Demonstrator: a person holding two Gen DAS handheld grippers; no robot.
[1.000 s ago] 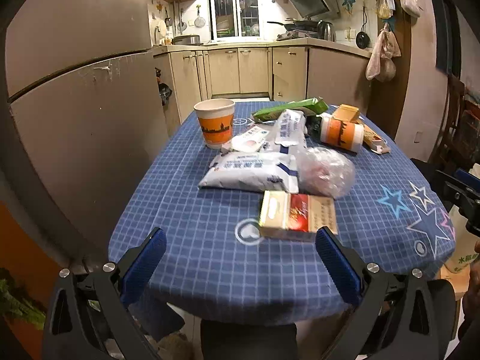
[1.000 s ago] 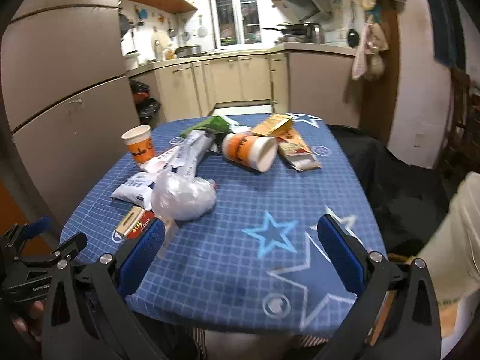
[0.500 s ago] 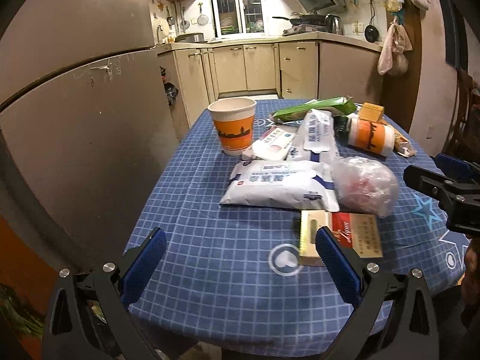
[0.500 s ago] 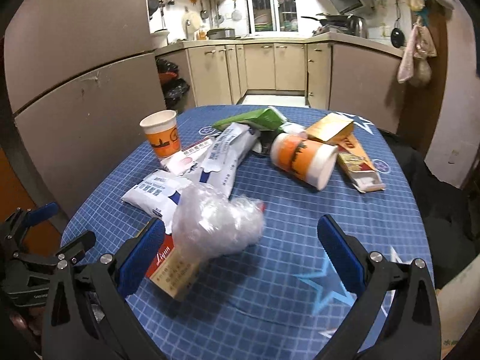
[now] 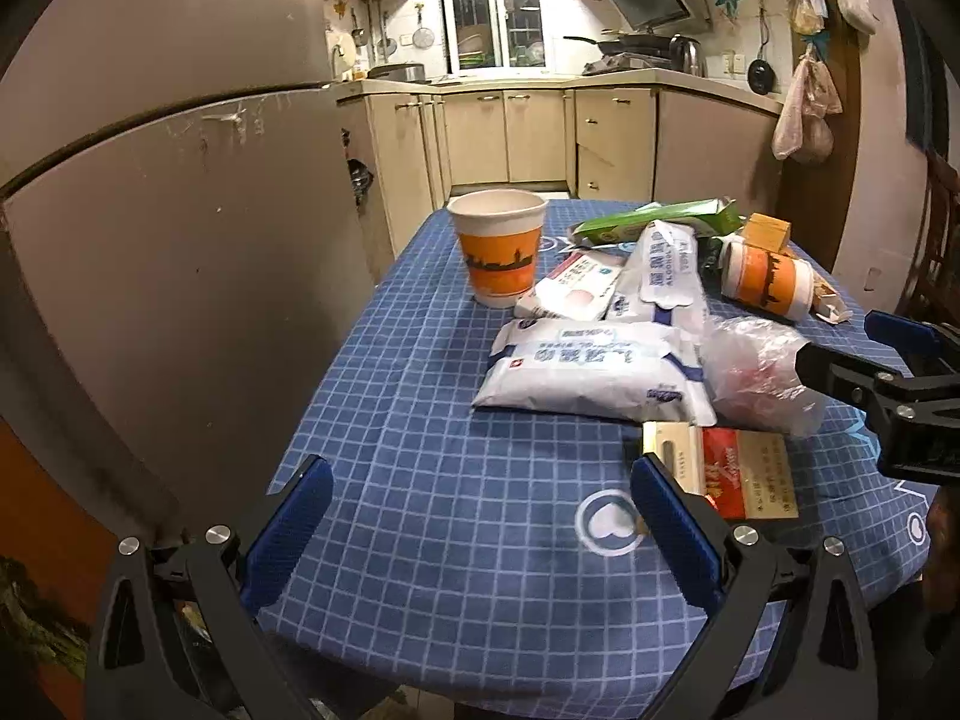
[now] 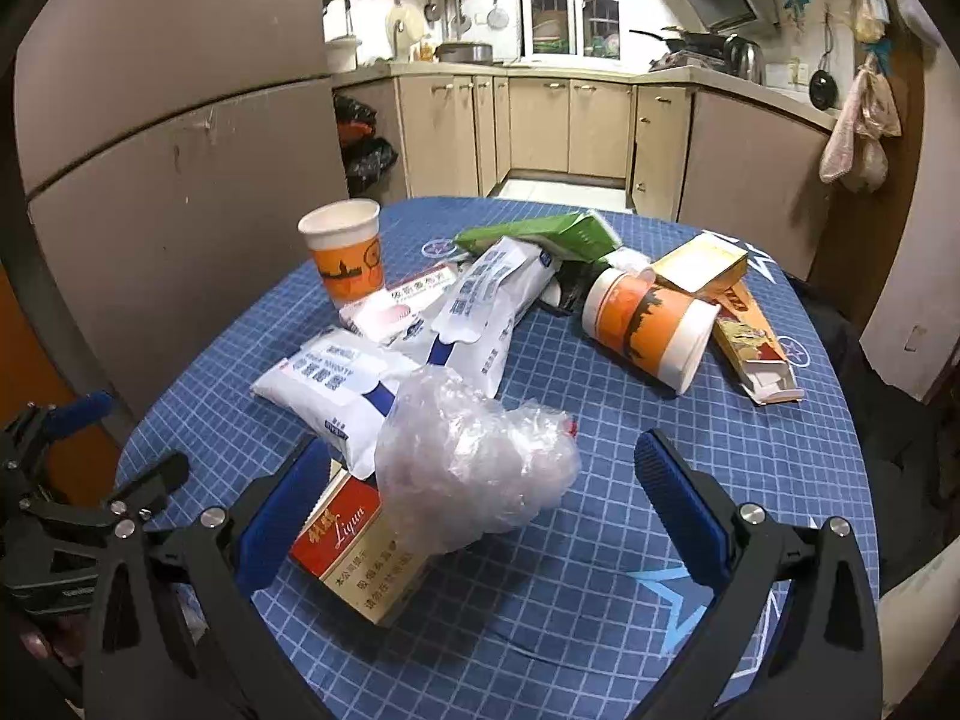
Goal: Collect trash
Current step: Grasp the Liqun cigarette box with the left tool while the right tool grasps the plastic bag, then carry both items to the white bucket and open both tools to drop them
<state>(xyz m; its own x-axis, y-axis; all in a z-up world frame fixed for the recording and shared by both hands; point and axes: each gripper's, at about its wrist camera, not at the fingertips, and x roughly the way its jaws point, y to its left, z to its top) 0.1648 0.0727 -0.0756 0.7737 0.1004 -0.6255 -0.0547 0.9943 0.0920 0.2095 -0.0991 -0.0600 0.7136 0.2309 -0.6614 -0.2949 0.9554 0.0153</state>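
Blue tablecloth (image 6: 600,420) (checked): crumpled plastic bag (image 6: 474,474) overlaps red carton (image 6: 354,546).

Crinkled clear plastic bag (image 6: 474,468), glossy white wipe packs (image 5: 591,369), paper cups (image 5: 499,252) and a card box (image 6: 354,552) litter the checked blue cloth (image 5: 456,516).

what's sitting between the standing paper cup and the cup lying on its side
In the right wrist view, a flat white-and-pink packet and a long white wipes pack lie between the upright cup and the tipped cup.
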